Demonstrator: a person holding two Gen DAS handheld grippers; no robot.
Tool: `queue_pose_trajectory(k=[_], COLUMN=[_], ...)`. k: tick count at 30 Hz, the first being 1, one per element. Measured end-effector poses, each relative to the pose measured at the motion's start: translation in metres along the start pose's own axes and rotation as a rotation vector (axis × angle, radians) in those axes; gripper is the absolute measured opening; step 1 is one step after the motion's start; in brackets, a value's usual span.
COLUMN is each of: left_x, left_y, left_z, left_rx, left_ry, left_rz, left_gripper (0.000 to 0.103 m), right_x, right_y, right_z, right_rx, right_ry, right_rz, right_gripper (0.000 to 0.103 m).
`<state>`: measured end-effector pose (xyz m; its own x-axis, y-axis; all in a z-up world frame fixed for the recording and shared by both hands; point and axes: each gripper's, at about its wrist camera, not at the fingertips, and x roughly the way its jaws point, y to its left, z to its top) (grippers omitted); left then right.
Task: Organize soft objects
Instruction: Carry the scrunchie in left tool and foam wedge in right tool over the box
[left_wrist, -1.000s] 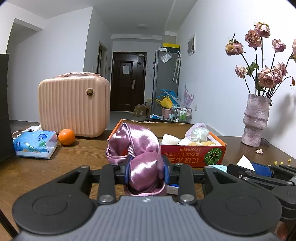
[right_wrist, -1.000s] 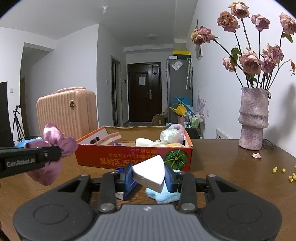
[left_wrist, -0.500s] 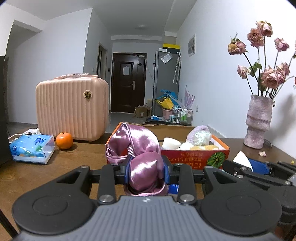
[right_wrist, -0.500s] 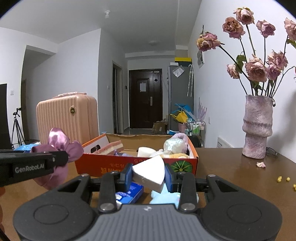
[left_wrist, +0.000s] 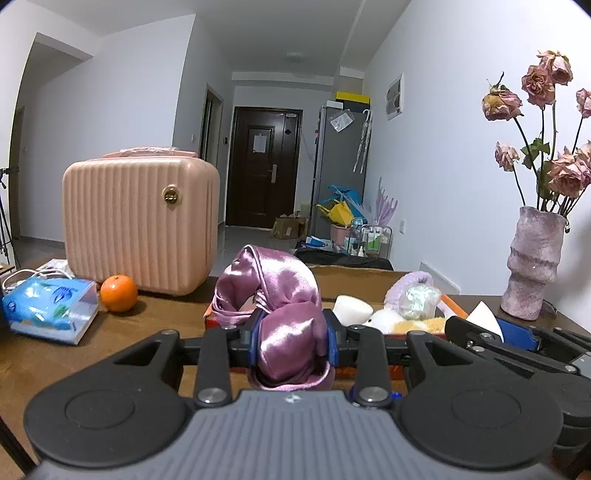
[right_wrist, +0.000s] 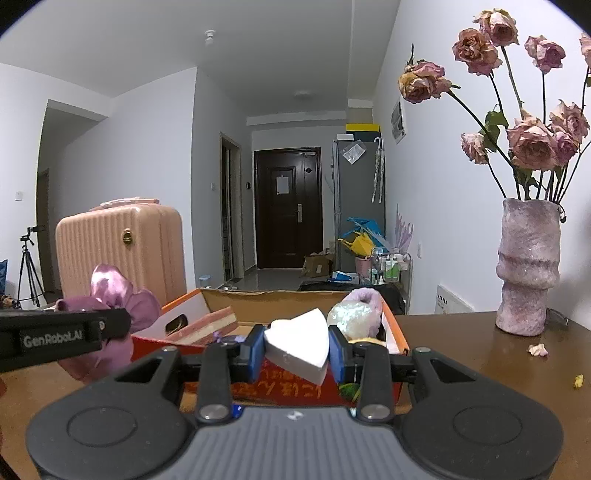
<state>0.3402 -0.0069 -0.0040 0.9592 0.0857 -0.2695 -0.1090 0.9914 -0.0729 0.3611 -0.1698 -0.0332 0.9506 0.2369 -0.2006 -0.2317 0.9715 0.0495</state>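
White walls and ceiling frame a hallway ending at a dark door, a grey cabinet to its right, and a brown wooden surface in front.

A ribbed pink suitcase stands upright on the brown table, with an orange just beside its front corner and a blue tissue pack near that. Well apart at the far right, a mottled purple vase holds dried roses (a fallen petal lies near its base). A dark door closes the hallway; the small stand at far left is probably a tripod.
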Motion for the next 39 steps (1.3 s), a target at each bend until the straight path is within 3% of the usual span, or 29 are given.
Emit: queue_pose_trajectory(k=[27,39], left_x=[0.09,0.127], left_y=[-0.015,-0.02], left_z=[0.025,0.033], left_rx=[0.007,0.003], left_ry=[-0.028,-0.024], left_rz=[-0.013,-0.022], left_gripper=[0.033,0.033], right_x=[0.089,0.128], right_y=[-0.012,-0.014], right_z=[0.025,0.032], right_rx=[-0.022,-0.011], right_ry=[-0.028,0.012], right_rz=[-0.005,0.005], right_gripper=[0.035,0.035])
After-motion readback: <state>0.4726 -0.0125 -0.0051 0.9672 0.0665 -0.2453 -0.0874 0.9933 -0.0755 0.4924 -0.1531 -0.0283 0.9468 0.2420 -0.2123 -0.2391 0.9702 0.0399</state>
